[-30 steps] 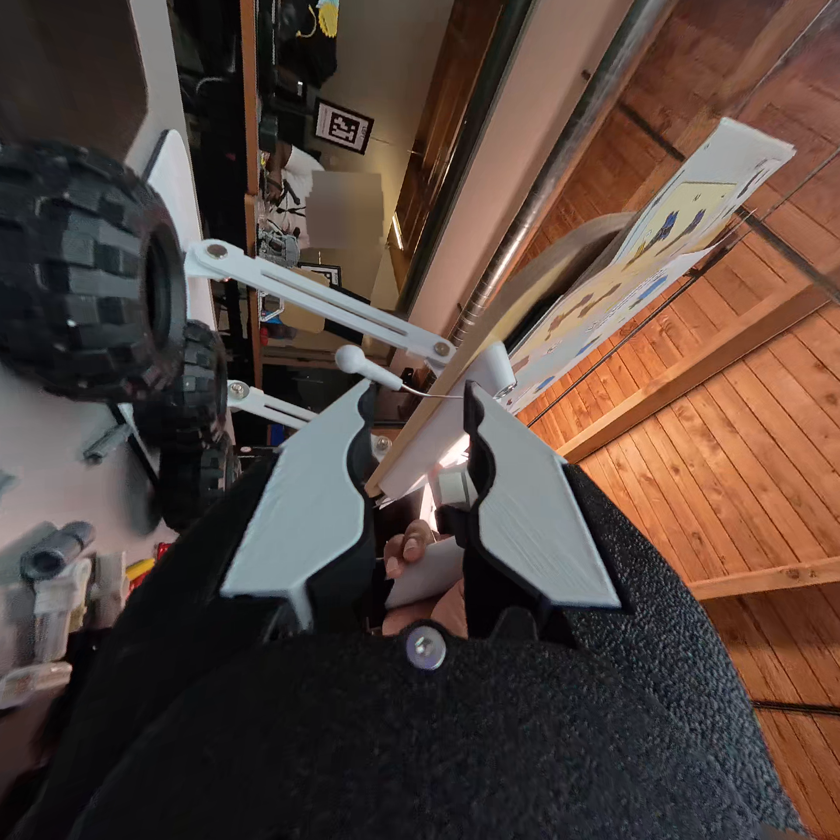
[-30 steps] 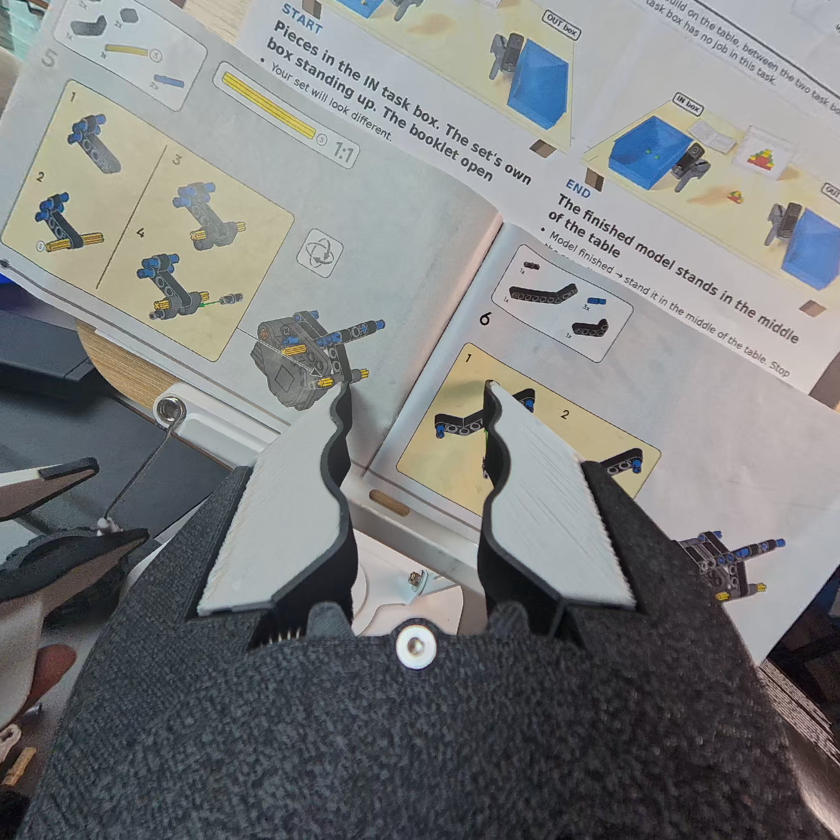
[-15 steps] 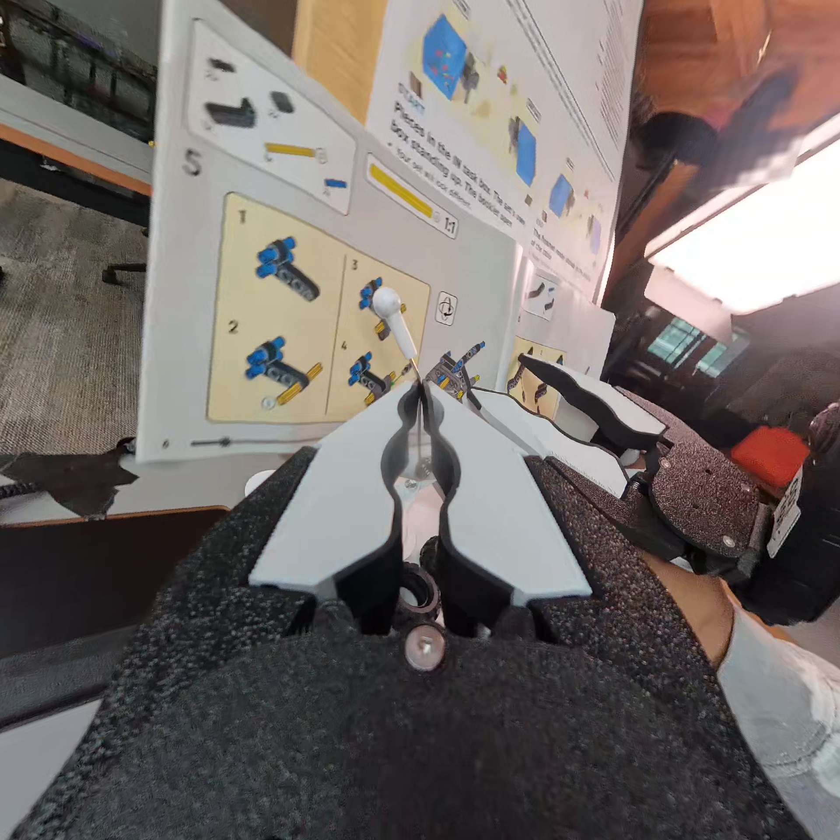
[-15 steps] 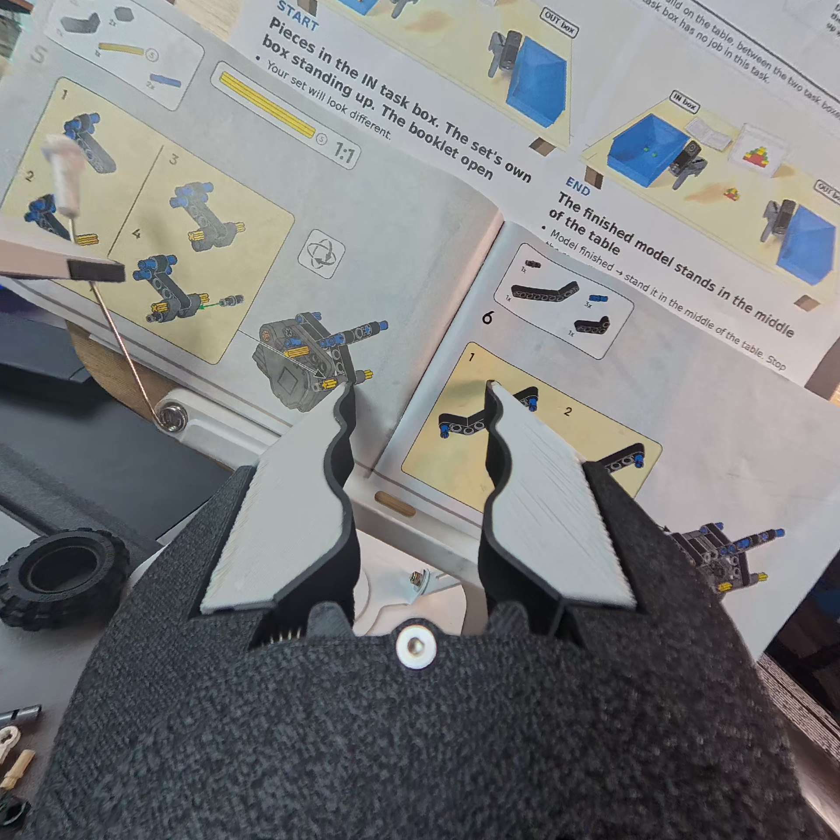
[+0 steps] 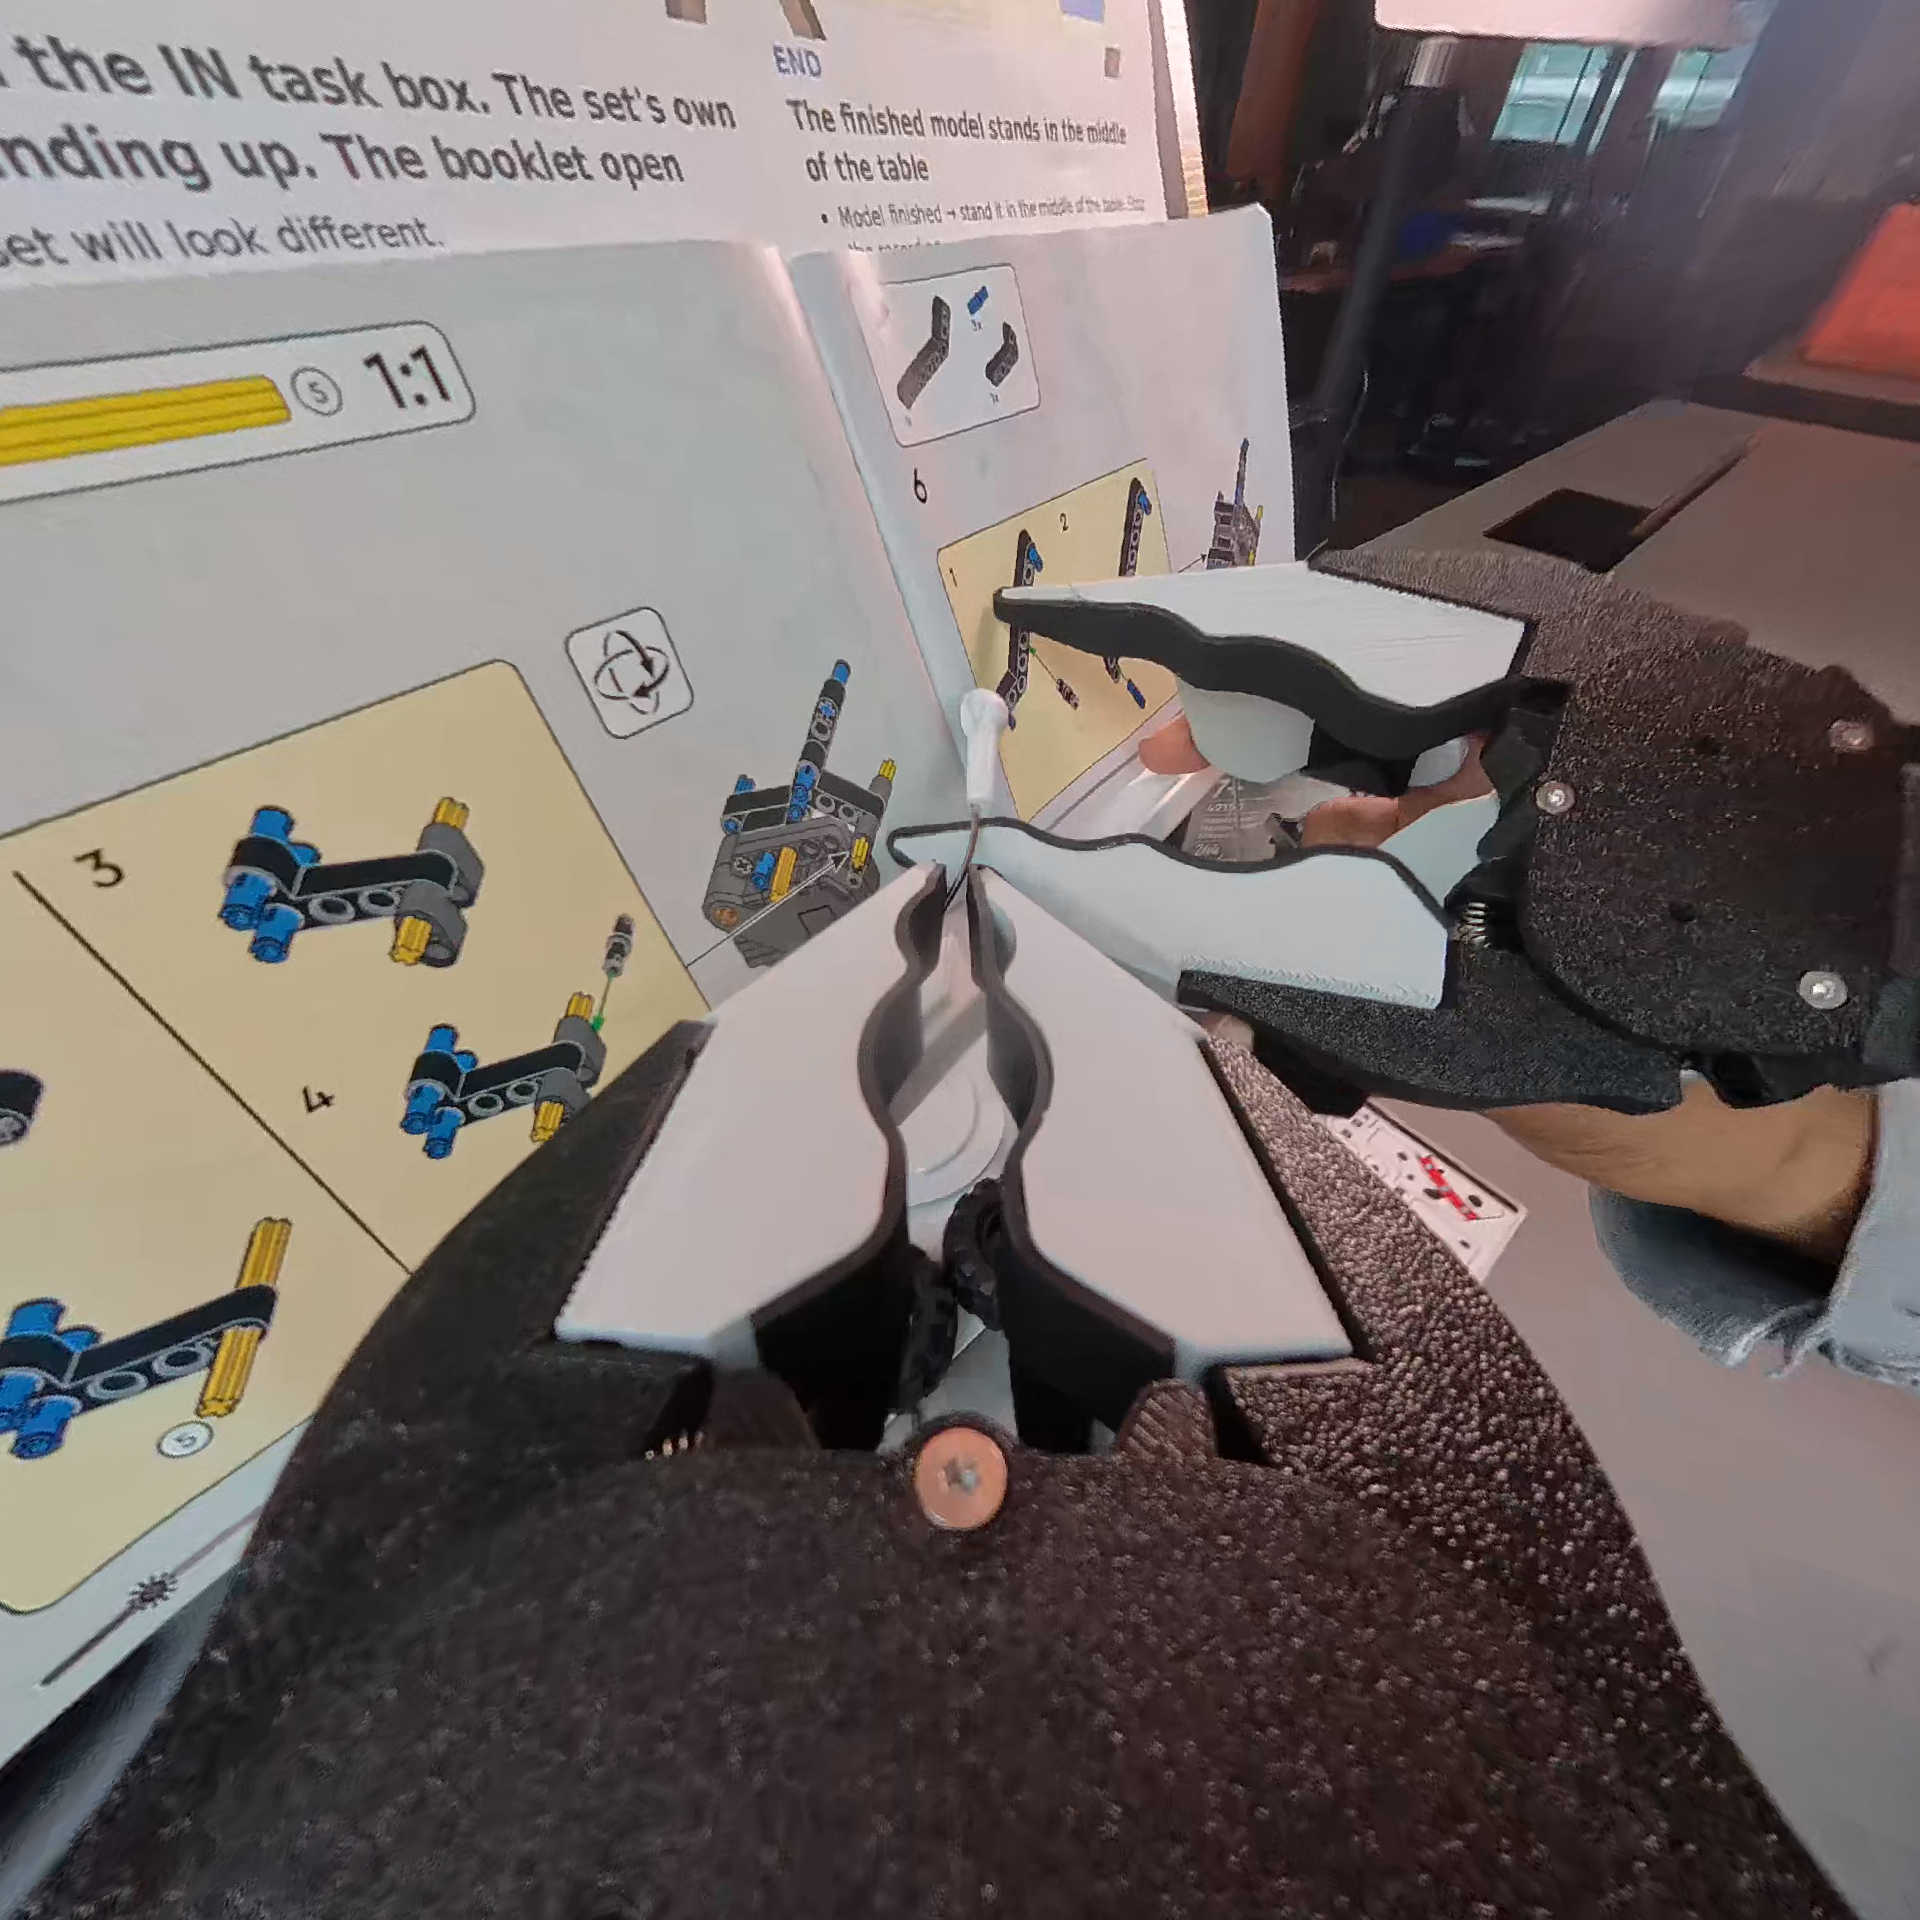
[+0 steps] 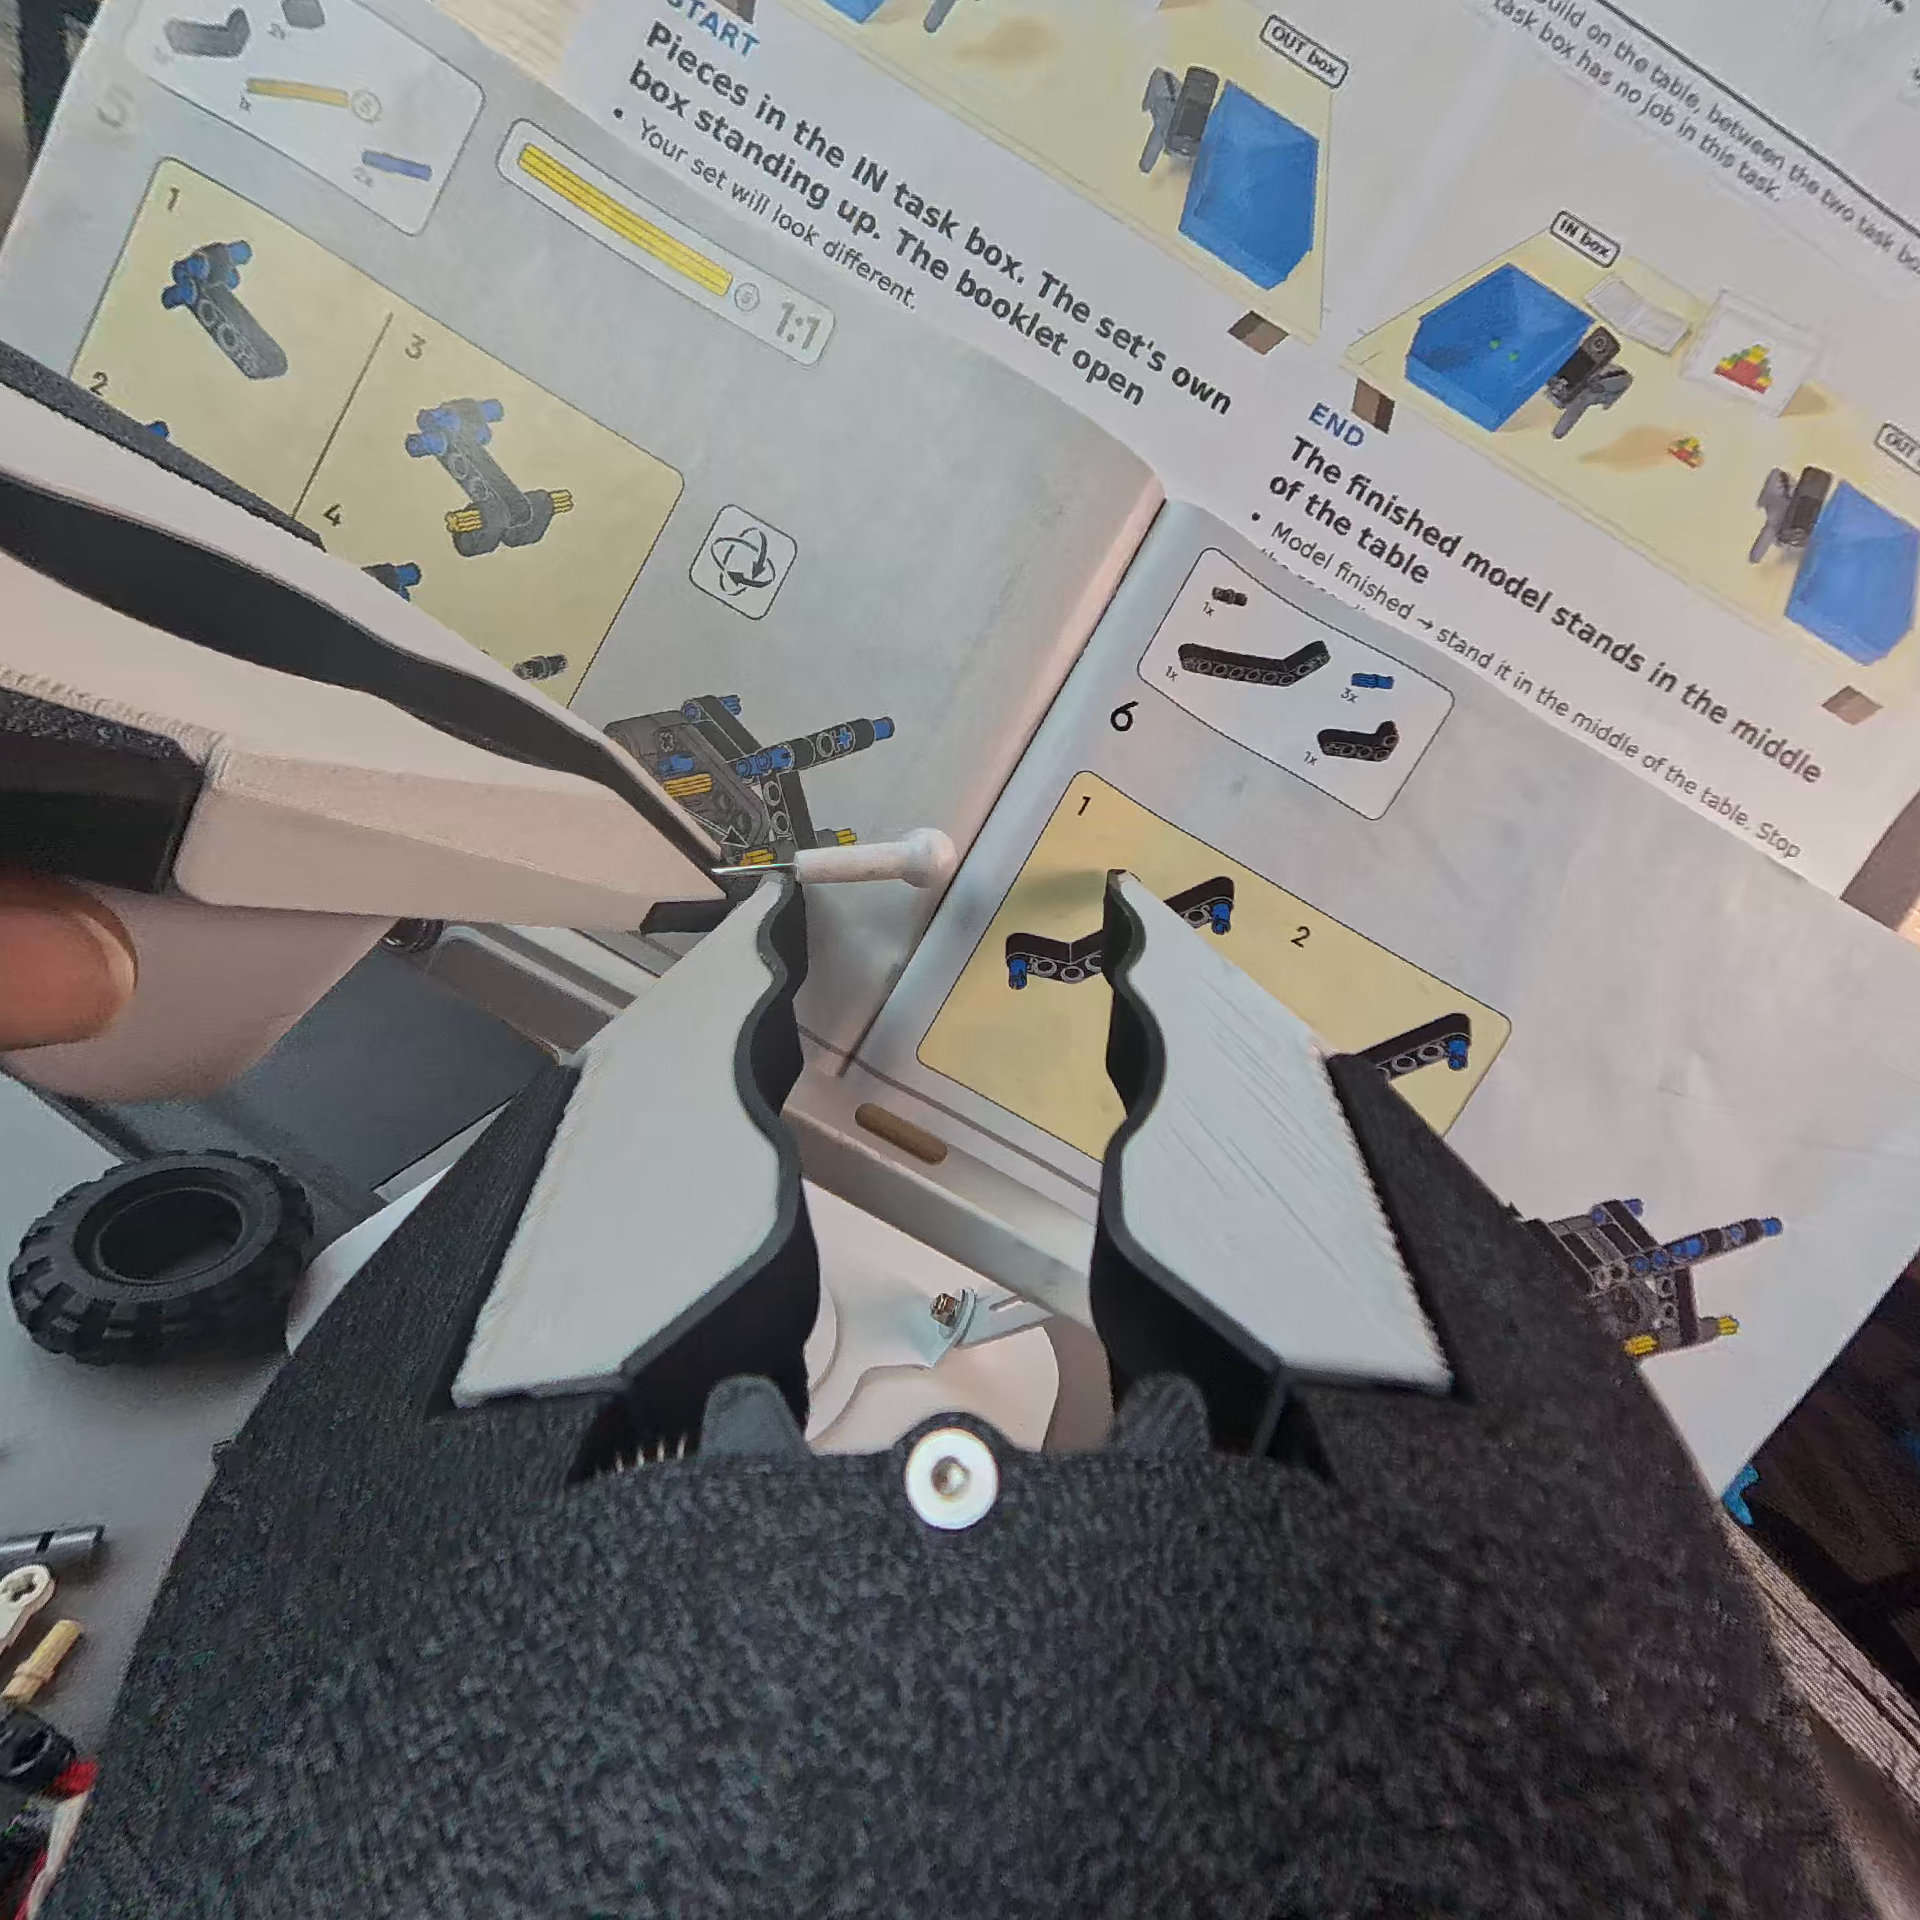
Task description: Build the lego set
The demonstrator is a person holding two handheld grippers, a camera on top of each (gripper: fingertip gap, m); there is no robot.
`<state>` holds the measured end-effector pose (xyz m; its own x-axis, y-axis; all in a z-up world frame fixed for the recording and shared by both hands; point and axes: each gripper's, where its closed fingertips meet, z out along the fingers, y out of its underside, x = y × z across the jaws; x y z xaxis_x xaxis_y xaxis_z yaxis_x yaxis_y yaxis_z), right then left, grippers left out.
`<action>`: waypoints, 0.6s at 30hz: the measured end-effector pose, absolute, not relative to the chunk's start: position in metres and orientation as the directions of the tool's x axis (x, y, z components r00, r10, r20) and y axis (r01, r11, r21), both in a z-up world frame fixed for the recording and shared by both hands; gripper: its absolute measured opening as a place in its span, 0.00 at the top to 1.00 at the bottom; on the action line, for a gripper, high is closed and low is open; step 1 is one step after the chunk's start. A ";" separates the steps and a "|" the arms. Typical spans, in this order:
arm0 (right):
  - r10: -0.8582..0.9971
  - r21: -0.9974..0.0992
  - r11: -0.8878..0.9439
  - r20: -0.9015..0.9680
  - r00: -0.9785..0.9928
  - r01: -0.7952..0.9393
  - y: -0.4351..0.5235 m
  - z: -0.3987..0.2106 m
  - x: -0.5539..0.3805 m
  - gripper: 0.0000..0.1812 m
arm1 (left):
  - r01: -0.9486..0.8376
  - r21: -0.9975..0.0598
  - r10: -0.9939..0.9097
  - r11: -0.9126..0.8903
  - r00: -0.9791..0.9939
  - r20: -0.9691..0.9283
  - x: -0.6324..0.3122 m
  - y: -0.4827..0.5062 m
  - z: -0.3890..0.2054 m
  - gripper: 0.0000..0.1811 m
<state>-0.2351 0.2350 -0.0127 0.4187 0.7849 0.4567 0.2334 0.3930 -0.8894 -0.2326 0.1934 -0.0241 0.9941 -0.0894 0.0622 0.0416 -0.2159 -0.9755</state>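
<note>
Booklet (image 6: 894,499) stands open and propped upright on a white stand (image 6: 935,1174), two printed pages with numbered yellow step panels and drawings of black, blue and yellow pieces; behind it a larger printed sheet (image 6: 1558,312) carries bold headings and pictures of blue boxes. A small printed label (image 5: 1434,1195) lies on the grey table (image 5: 1714,1558) under the right wrist.

The left gripper (image 5: 954,891) is clenched on a thin wire whose white-tipped pin (image 5: 982,748) sticks out past the fingertips, just in front of the booklet's centre fold. Half a second ago that pin was over the left page's step panels; it now sits lower and further right, near the drawing of the assembled block, and the left gripper has come much closer to the page. The right gripper (image 6: 945,894) is released, jaws well apart, pointing at the lower edge of the right page, unchanged.

The two grippers' tips nearly touch, leaving little room between them. Loose pieces lie on the table left of the stand: a black tyre (image 6: 166,1257), and a grey pin (image 6: 52,1543) with smaller bits at the frame edge.
</note>
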 end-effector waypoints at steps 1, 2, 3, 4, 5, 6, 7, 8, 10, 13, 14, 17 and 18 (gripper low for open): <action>0.786 -0.884 0.402 0.468 0.405 0.240 0.234 -0.013 -0.235 0.68 | -0.010 -0.974 -0.086 -0.226 0.996 0.010 -0.232 0.193 -0.026 0.98; 0.783 -0.874 0.415 0.484 0.390 0.252 0.234 -0.014 -0.233 0.67 | -0.060 -0.968 -0.084 -0.245 0.996 -0.041 -0.232 0.194 -0.028 0.98; 0.779 -0.862 0.429 0.504 0.373 0.269 0.234 -0.016 -0.232 0.67 | -0.104 -0.958 -0.090 -0.268 0.992 -0.083 -0.231 0.195 -0.031 0.98; 0.775 -0.851 0.444 0.522 0.355 0.282 0.234 -0.018 -0.230 0.66 | -0.143 -0.946 -0.101 -0.291 0.988 -0.118 -0.229 0.195 -0.034 0.98; 0.773 -0.841 0.455 0.536 0.341 0.292 0.235 -0.020 -0.227 0.64 | -0.179 -0.933 -0.112 -0.313 0.982 -0.151 -0.228 0.196 -0.037 0.98; 0.772 -0.835 0.461 0.544 0.329 0.300 0.236 -0.022 -0.223 0.63 | -0.213 -0.919 -0.120 -0.331 0.976 -0.183 -0.228 0.196 -0.040 0.98; 0.774 -0.833 0.463 0.546 0.320 0.302 0.237 -0.024 -0.220 0.63 | -0.242 -0.907 -0.127 -0.343 0.969 -0.211 -0.227 0.197 -0.043 0.97; 0.780 -0.835 0.461 0.543 0.311 0.301 0.238 -0.025 -0.217 0.63 | -0.263 -0.899 -0.130 -0.350 0.964 -0.232 -0.226 0.197 -0.044 0.97; 0.789 -0.842 0.453 0.532 0.308 0.295 0.241 -0.026 -0.212 0.64 | -0.275 -0.895 -0.119 -0.352 0.961 -0.248 -0.225 0.198 -0.044 0.96; 0.802 -0.854 0.428 0.510 0.311 0.295 0.246 -0.026 -0.208 0.64 | -0.245 -0.907 -0.096 -0.342 0.970 -0.225 -0.226 0.196 -0.043 0.95; 0.807 -0.859 0.420 0.501 0.312 0.293 0.247 -0.026 -0.208 0.65 | -0.226 -0.916 -0.090 -0.331 0.974 -0.208 -0.226 0.194 -0.042 0.94; 0.816 -0.868 0.404 0.484 0.316 0.288 0.249 -0.026 -0.208 0.65 | -0.129 -0.954 -0.033 -0.269 0.992 -0.125 -0.235 0.180 -0.031 0.94; 0.816 -0.869 0.403 0.483 0.316 0.287 0.249 -0.026 -0.208 0.65 | -0.093 -0.964 0.020 -0.251 0.995 -0.101 -0.246 0.175 -0.027 0.95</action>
<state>-0.2077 0.2490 -0.0259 0.3165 0.8165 0.4829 0.2870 0.4028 -0.8691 -0.2464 0.1750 -0.0269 0.9947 0.0196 -0.1007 -0.0926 -0.2508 -0.9636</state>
